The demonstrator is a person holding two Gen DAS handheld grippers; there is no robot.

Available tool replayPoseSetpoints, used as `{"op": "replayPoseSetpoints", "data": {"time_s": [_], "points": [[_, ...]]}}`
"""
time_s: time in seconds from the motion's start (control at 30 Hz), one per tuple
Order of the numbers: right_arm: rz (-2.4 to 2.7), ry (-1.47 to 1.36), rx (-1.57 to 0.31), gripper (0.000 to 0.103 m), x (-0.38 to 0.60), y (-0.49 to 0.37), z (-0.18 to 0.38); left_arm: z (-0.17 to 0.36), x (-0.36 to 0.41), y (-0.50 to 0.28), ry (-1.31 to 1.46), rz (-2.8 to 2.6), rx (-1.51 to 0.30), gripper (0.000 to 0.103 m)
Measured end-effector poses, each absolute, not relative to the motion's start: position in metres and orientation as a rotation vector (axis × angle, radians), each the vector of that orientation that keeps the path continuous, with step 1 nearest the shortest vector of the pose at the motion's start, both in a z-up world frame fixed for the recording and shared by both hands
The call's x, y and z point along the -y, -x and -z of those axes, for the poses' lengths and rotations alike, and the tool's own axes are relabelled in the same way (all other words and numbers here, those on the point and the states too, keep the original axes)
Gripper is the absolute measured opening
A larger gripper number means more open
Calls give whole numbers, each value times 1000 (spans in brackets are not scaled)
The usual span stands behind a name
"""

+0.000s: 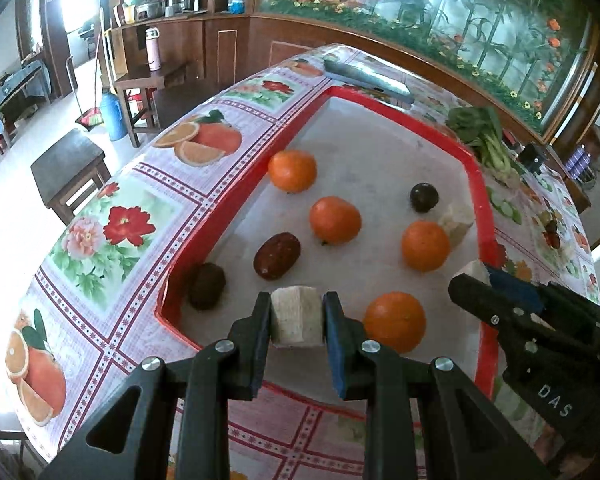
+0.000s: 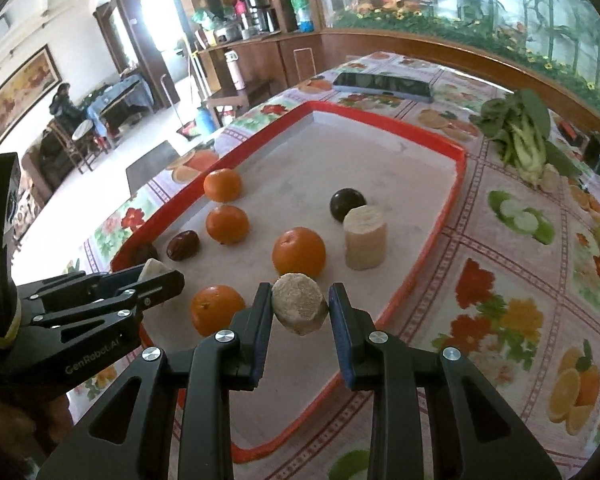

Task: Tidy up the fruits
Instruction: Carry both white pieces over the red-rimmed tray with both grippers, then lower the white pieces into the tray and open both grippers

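A pale chunk (image 1: 297,316) is clamped between the left gripper (image 1: 297,322) pads, held low over the near end of the red tray (image 1: 485,216). A second pale chunk (image 2: 299,309) is pinched by the right gripper (image 2: 300,312), also over the tray's near end, beside the right rim. Both grippers are angled forward and down, side by side, well apart. A third chunk (image 2: 365,237) is stood upright in the tray, touching a dark round fruit (image 2: 347,203). Four oranges are spread across the tray, one (image 2: 298,251) just beyond the right gripper. A date (image 2: 183,245) is seen near the left rim. The tray is set on a floral tablecloth (image 2: 496,280); greens (image 2: 524,136) and a phone (image 2: 384,86) lie beyond it.
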State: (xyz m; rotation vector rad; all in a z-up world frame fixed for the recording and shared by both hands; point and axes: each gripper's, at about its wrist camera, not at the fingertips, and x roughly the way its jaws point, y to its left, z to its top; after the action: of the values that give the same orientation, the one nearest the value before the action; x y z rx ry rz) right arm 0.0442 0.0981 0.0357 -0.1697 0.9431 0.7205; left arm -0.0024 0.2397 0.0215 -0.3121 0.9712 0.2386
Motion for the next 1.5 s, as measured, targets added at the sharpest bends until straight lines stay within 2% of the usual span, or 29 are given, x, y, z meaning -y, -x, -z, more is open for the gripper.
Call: {"op": "replayPoseSetpoints", "data": {"time_s": [0.5, 0.83, 1.0, 1.5], "points": [[-724, 214, -987, 28, -109, -51, -18, -16, -233, -5, 273, -263, -973, 29], [-717, 241, -977, 36, -112, -47, -18, -16, -224, -6, 243, -273, -962, 45], [-698, 236, -977, 38, -105, -48, -19, -19, -226, -1, 240, -302, -947, 62], [-679, 185, -965, 45, -89, -30, -37, -34, -221, 19, 256, -321, -906, 72]]}}
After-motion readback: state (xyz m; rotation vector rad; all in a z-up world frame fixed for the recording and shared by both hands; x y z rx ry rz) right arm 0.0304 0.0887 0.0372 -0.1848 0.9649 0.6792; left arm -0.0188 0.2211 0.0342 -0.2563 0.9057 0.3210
